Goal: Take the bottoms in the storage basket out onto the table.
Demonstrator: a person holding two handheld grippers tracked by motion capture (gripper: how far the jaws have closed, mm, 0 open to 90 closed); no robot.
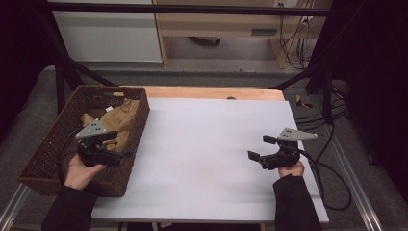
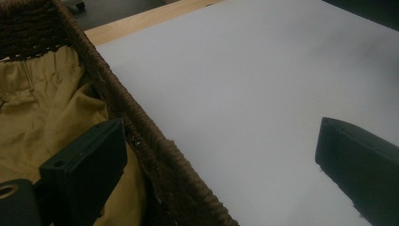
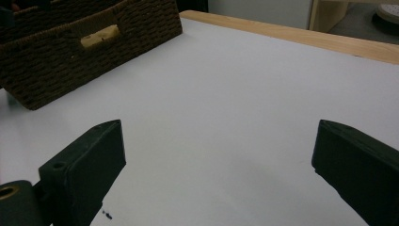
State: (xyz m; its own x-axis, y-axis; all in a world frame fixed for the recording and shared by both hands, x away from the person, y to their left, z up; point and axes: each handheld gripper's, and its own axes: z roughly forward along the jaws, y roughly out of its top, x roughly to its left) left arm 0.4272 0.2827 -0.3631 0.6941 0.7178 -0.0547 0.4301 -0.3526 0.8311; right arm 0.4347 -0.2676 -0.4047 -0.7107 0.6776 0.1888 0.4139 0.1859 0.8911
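A dark brown wicker basket stands at the table's left and holds a crumpled tan cloth. My left gripper hovers open over the basket's right wall. In the left gripper view, my left gripper has one jaw above the tan cloth and the other above the white sheet, straddling the basket wall. My right gripper is held open low over the white sheet at the right, nothing between its jaws. In the right gripper view, my right gripper points toward the basket.
A white sheet covers most of the wooden table. Black frame bars stand at the back corners. Cables trail off the table's right side. Cabinets stand beyond the far edge.
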